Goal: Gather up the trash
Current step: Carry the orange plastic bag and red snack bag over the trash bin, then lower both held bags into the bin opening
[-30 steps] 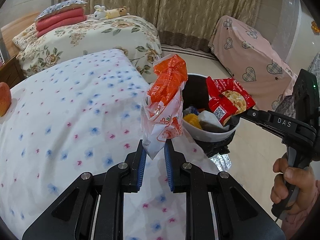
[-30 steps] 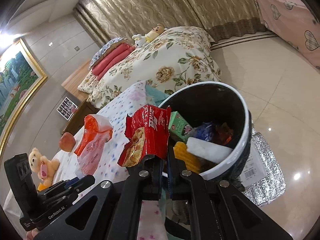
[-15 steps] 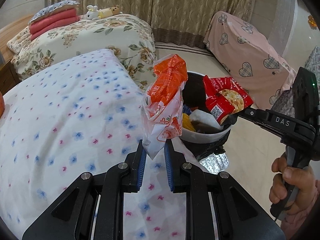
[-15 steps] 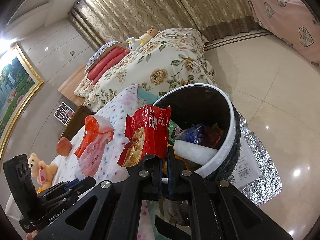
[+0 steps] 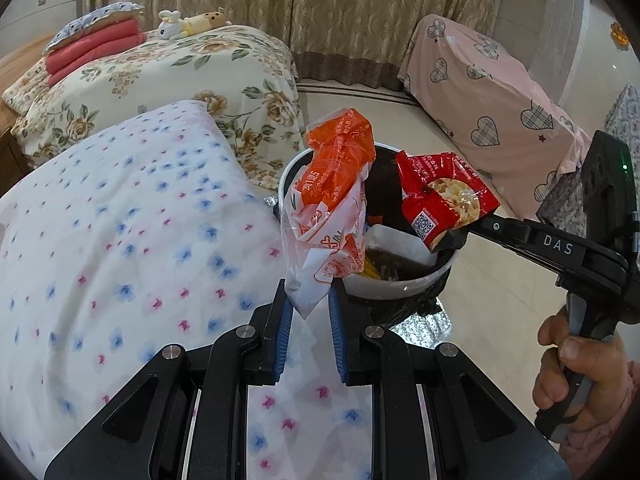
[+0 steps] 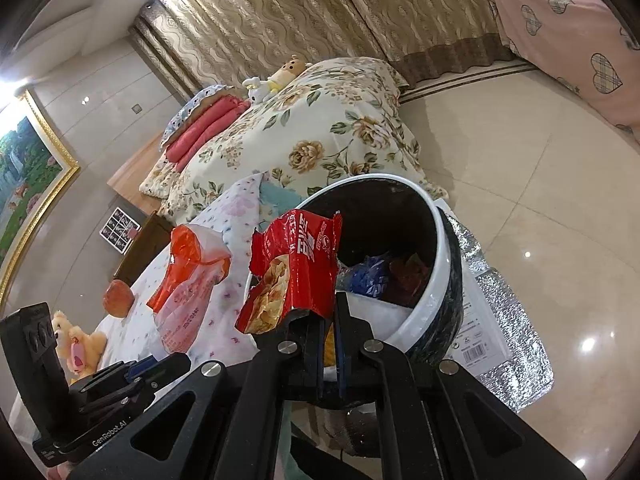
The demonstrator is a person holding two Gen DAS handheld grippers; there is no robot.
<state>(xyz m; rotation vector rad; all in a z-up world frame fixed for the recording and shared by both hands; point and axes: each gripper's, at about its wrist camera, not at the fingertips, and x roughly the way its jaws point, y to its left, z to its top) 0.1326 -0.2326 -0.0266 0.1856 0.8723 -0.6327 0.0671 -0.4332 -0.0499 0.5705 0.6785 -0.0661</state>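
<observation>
Left gripper point(image 5: 308, 300) pinches orange wrapper point(image 5: 332, 200); right gripper point(image 6: 329, 312) clamps red packet point(image 6: 296, 268).

We see a bed with a flowery cover point(image 5: 172, 68) and red pillows point(image 5: 94, 46) on it. Two soft toys point(image 5: 192, 24) lie on top. A teddy bear point(image 6: 78, 340) sits near a red apple point(image 6: 118, 298). Brown curtains point(image 5: 320, 4) hang behind, and a picture in a gold frame point(image 6: 28, 184) hangs on the wall.
</observation>
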